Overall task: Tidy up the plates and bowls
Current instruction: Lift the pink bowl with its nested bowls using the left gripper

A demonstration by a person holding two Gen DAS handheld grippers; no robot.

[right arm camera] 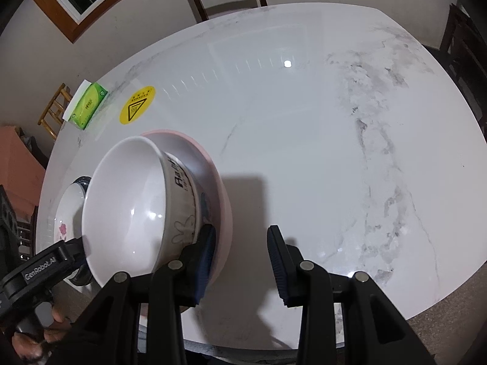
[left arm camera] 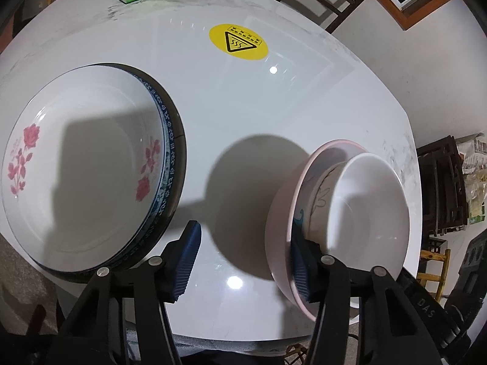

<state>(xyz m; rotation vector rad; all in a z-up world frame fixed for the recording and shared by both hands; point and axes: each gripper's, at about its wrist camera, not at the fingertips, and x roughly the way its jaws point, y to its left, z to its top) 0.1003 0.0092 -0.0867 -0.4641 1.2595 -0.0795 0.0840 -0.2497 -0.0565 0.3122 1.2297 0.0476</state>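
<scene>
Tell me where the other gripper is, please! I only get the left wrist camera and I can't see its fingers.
Observer: The right gripper straddles the near wall of the pink bowl, with one finger between the two bowls and one outside.
Operator: Is it squeezing the bowl?
Observer: No. Bare table shows between the outer finger and the pink bowl.
Operator: Is there any writing I can't see?
Observer: Yes, dark letters run along the outside of the white bowl.
</scene>
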